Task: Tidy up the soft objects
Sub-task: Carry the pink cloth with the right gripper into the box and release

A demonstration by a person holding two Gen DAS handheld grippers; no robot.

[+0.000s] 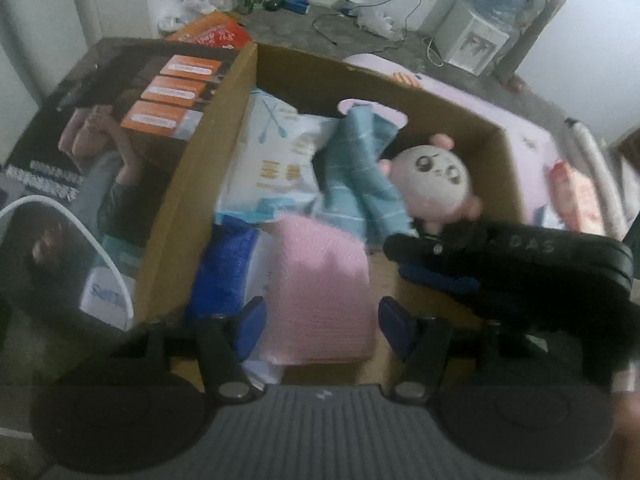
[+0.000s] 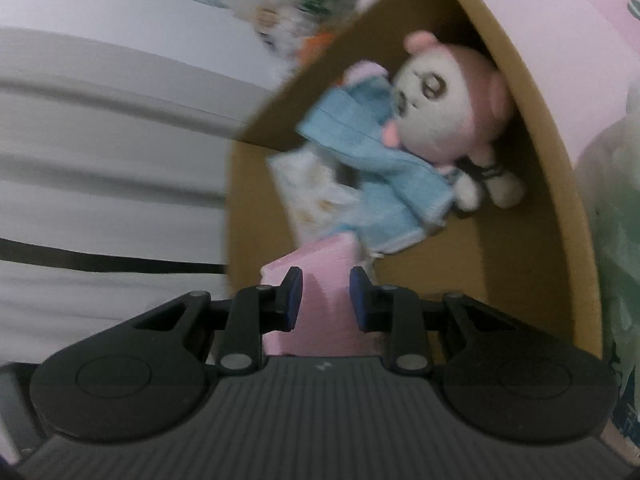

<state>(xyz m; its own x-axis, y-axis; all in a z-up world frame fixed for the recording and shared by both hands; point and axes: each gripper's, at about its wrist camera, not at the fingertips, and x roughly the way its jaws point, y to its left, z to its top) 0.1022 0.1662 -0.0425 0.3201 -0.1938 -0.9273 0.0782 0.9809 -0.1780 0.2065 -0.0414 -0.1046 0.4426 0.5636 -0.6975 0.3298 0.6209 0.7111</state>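
An open cardboard box [image 1: 224,120] holds a pink-and-white plush doll [image 1: 436,176], a blue striped cloth [image 1: 356,172], a white wipes pack [image 1: 276,160], a dark blue bundle [image 1: 228,272] and a pink padded pack [image 1: 320,288]. My left gripper [image 1: 322,324] hangs open over the pink pack, pads clear of its sides. From the right, my right gripper [image 1: 394,246] reaches into the box, shut and holding nothing, beside the doll. In the right wrist view the right gripper [image 2: 324,300] points past the pink pack [image 2: 320,276] toward the cloth [image 2: 360,168] and doll [image 2: 448,108].
A printed box flap [image 1: 100,140] lies open on the left, with a white cord [image 1: 80,224] across it. A pink sheet [image 1: 520,128] is right of the box. Bags, bottles and a water dispenser [image 1: 476,36] stand on the floor behind. A pale plastic bag [image 2: 616,220] sits by the box.
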